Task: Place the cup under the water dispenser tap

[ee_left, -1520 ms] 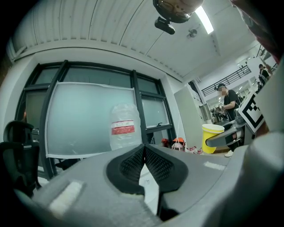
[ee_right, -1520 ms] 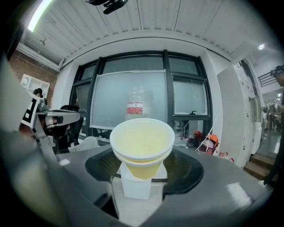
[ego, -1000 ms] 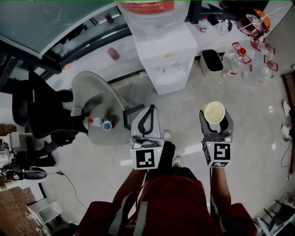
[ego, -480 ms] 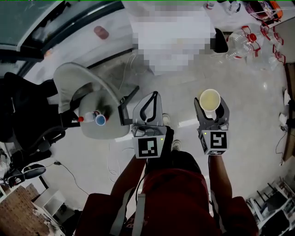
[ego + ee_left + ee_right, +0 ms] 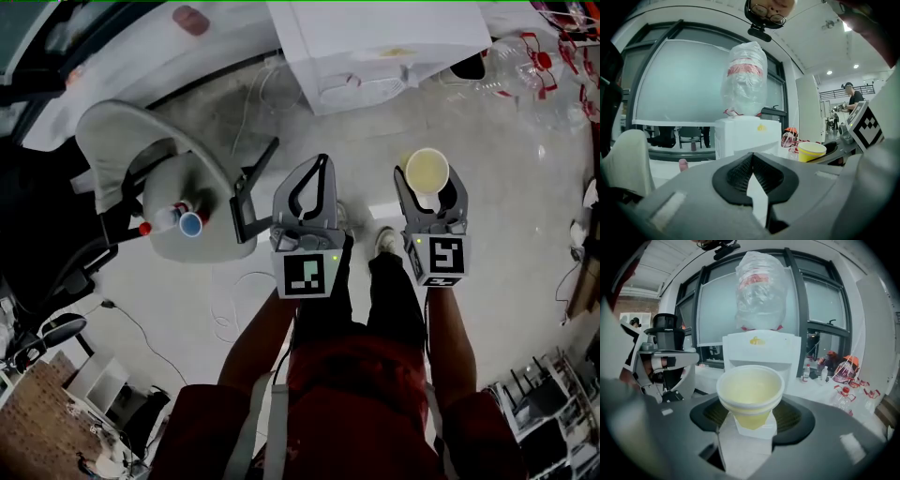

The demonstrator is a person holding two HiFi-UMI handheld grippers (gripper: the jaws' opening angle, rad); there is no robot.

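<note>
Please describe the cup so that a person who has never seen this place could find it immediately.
Start from the white water dispenser at the top of the head view; the person stands facing it with a gripper in each hand. The cup sits upright between the jaws of the right gripper. It is pale yellow and open-topped, while the left gripper beside it holds nothing.

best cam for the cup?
Right gripper view: the yellow cup sits upright between the jaws, rim and wall clear. Head view shows only its mouth from above; left gripper view, a small side glimpse.
</note>
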